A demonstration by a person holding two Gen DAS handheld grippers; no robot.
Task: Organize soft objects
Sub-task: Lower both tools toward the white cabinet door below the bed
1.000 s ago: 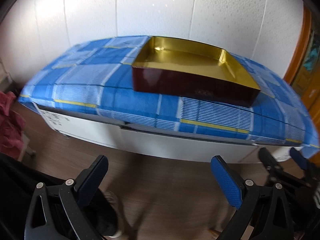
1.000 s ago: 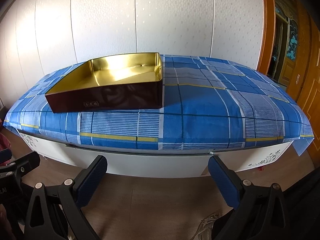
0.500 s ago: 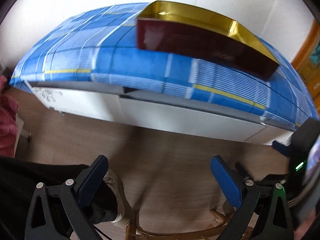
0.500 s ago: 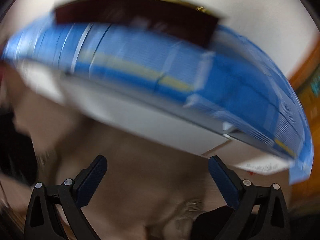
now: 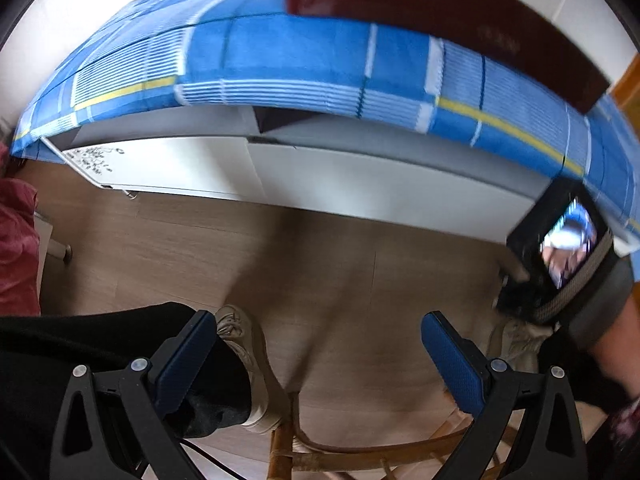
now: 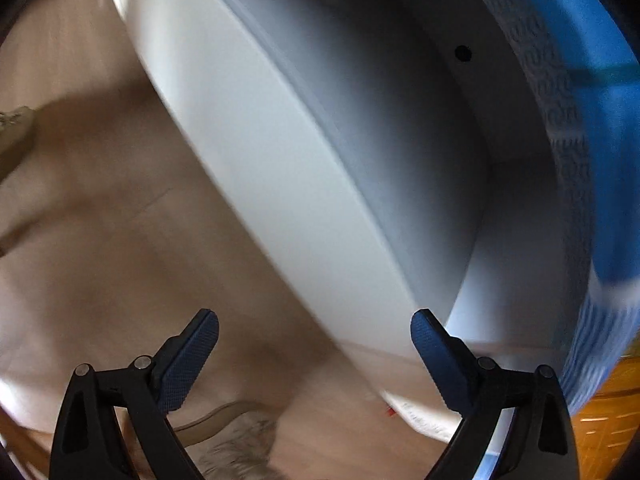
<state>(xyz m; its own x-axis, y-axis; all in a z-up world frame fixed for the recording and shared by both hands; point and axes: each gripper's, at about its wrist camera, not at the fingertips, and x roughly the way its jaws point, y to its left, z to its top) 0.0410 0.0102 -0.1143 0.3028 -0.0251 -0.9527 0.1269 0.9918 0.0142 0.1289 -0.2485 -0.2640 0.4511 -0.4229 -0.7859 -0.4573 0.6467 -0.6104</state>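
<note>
Both your tools dipped from the bed toward the floor | right tool jaws just narrowed slightly, wide, nothing between | left tool wide, empty | gold-lined tray atop bed, likely the destination | pink cloth left of bed, presumably awaiting pickup.
</note>
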